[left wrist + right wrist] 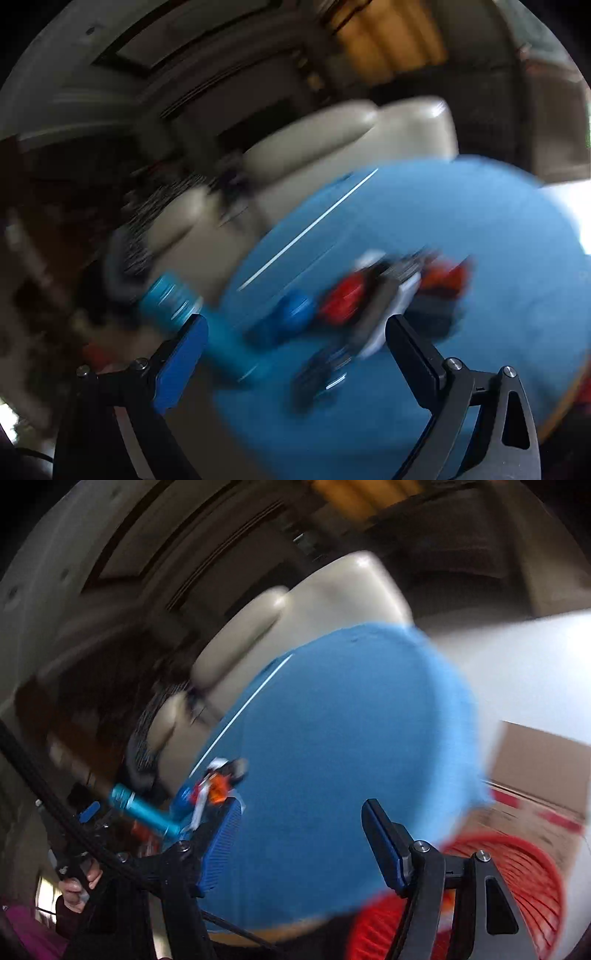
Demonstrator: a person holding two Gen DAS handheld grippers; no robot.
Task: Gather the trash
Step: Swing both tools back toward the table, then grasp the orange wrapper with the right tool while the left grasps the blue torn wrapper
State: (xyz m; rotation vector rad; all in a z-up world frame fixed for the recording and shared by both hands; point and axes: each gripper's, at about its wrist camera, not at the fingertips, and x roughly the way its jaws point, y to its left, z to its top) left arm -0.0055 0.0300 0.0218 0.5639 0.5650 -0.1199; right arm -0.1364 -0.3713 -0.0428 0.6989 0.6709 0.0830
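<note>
Both views heavily blurred. Far left, a hand [79,886] grips the left gripper's handle. Next, a teal bottle [173,299] at the blue cloth's [461,258] left edge. Left gripper [295,332] spread, nothing pinched; beyond it a trash pile [373,291], probably red and white wrappers, on the cloth. Right gripper [301,825] spread, empty. Cream sofa [332,602] behind. Red slatted basket [517,878] at right, cardboard box [546,775] past it.
</note>
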